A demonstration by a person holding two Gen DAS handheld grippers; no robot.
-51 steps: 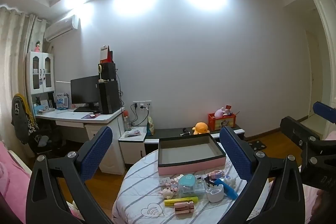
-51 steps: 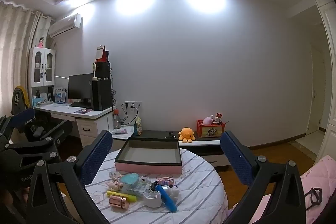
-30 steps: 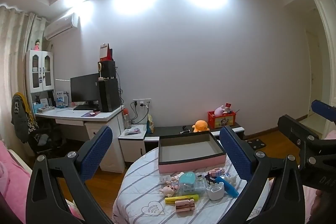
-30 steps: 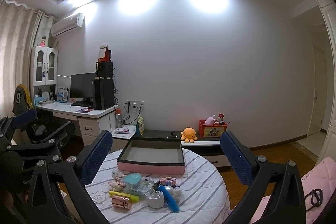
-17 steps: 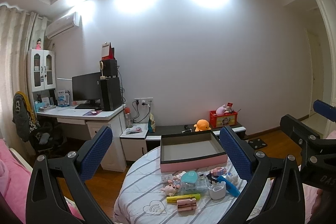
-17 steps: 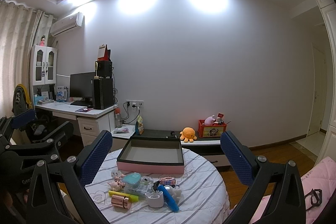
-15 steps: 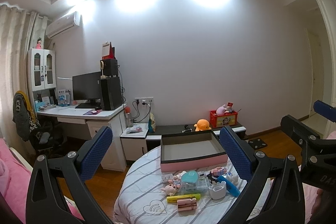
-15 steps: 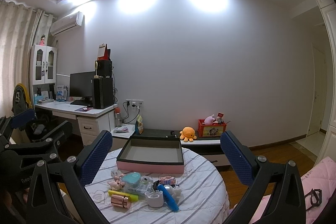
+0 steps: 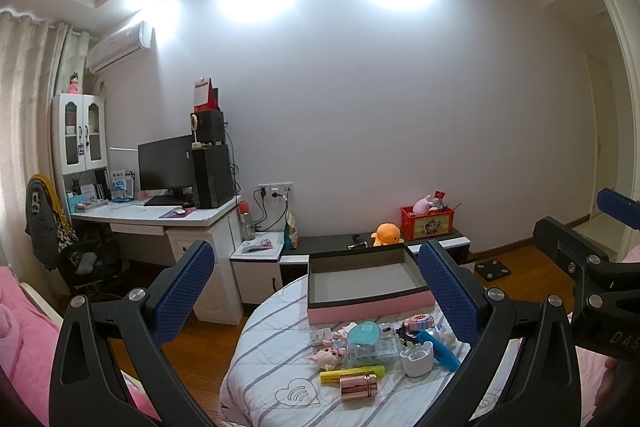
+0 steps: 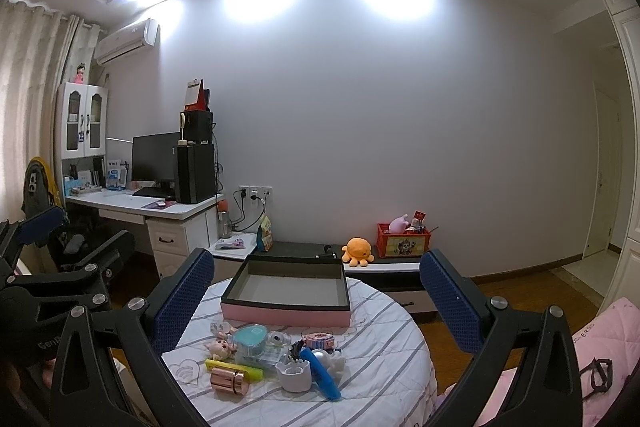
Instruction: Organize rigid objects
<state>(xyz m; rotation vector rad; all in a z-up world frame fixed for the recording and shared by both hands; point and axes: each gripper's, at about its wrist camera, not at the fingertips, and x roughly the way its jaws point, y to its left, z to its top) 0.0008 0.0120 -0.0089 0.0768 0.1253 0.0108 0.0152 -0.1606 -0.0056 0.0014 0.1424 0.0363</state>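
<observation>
With both the left gripper and right gripper held spread and empty above the small items, nothing has been picked yet, so a descent onto one piece is called for before transfer to the pink box

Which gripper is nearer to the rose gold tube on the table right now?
Neither clearly. The rose gold tube lies between them: right of the left gripper, left of the right gripper. Both hang back above the table, jaws open.

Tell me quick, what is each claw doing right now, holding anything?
Left claw: open, holding nothing, above the round table.
Right claw: open, holding nothing, also above the table.
</observation>
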